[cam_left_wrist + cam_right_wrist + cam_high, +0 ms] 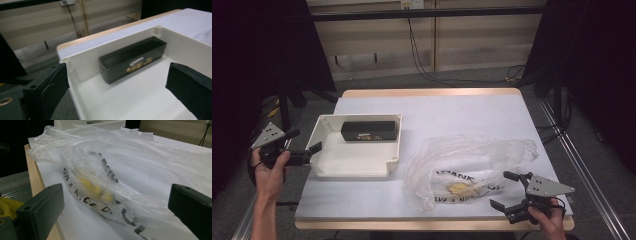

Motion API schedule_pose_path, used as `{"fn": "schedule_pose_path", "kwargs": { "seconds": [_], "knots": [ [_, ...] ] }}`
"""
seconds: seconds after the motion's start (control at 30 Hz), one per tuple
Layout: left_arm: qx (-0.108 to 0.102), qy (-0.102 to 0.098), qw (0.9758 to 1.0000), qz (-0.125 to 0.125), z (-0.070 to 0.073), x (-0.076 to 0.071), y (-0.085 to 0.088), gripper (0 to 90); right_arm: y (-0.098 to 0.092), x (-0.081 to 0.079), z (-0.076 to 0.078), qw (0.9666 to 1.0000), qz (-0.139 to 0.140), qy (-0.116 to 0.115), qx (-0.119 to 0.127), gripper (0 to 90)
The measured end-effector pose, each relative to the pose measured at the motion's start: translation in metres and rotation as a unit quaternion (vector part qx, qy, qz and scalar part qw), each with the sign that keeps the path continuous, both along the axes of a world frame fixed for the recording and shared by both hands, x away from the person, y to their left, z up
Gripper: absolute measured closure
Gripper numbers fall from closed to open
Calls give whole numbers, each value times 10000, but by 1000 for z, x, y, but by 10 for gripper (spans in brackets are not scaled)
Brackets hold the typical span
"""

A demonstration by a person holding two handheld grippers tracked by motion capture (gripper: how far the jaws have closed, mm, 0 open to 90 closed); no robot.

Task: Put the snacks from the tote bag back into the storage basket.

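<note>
Big picture first: the white-covered table (472, 115), and on its near right the clear plastic bag (467, 162) sprawled out, crumpled, black lettering across its front and a small yellow patch low in the print. Over on the left sits the white tray (394, 142), and inside it, against the far wall, the black box (369, 131), long axis running across the table, parallel to that wall.

Now the hands. The left gripper (304, 150) hangs off the tray's left wall, jaws spread wide with nothing between them; in the left gripper view one jaw sits outside the tray corner, the other over the white floor, and the black box (132, 62) lies ahead and slightly right, set at a slant to the jaws.

The right gripper (508, 192) waits at the table's near right edge, jaws open and empty, just short of the bag's near edge. In the right gripper view the bag (120, 175) lies dead ahead between the two jaws.

So the box lies nearer the left hand, the bag the right's, a short reach forward by my reckoning
</note>
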State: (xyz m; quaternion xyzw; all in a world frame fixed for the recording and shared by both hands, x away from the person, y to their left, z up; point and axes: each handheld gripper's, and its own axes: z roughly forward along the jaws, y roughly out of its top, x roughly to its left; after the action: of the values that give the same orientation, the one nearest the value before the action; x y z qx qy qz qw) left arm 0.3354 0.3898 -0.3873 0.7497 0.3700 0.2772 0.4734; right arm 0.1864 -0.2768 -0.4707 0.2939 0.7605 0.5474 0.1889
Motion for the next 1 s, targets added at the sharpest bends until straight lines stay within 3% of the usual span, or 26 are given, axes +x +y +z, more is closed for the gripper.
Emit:
{"fn": "schedule_pose_path", "kwargs": {
  "seconds": [0.1, 0.17, 0.27, 0.4, 0.5, 0.57, 0.63, 0.77, 0.8, 0.87, 0.97, 1.0],
  "knots": [
    [-16, 99, 9999, 88, -2, 1, 11, 39, 0, 0, 0, 10000, -36, 9, 6, 2],
    [-71, 44, 10000, 50, -4, -6, 11, 38, 0, 1, 0, 9999, -101, 9, -6, 2],
    [11, -26, 9999, 106, -5, -15, 7, 37, -1, 2, -1, 10000, -73, 23, 30, 2],
    [-270, -102, 9991, 321, -7, -30, -7, 36, -2, 0, 0, 9999, -103, 4, 6, 2],
    [-324, -87, 9988, 344, -9, -40, -21, 35, -4, -1, 1, 9998, -176, -33, 49, 1],
    [-328, -244, 9977, 540, -7, -48, -30, 37, -5, -1, 1, 9998, -187, -52, 45, 1],
    [-448, -245, 9976, 462, -5, -56, -36, 35, -6, -1, 1, 9998, -195, -62, 44, 1],
    [-426, -414, 9975, 388, -4, -75, -54, 33, -8, -2, 2, 9996, -263, -78, 56, 1],
    [-300, -443, 9978, 404, -4, -78, -58, 32, -8, -2, 2, 9996, -270, -104, 79, 1],
    [-336, -471, 9973, 448, -6, -82, -63, 31, -8, -2, 2, 9995, -282, -88, 85, 2],
    [-259, -360, 9985, 316, -10, -88, -73, 28, -10, -2, 3, 9995, -300, -109, 78, 2],
    [-300, -289, 9984, 377, -12, -90, -75, 23, -10, -3, 3, 9995, -297, -109, 73, 2]
  ]
}}
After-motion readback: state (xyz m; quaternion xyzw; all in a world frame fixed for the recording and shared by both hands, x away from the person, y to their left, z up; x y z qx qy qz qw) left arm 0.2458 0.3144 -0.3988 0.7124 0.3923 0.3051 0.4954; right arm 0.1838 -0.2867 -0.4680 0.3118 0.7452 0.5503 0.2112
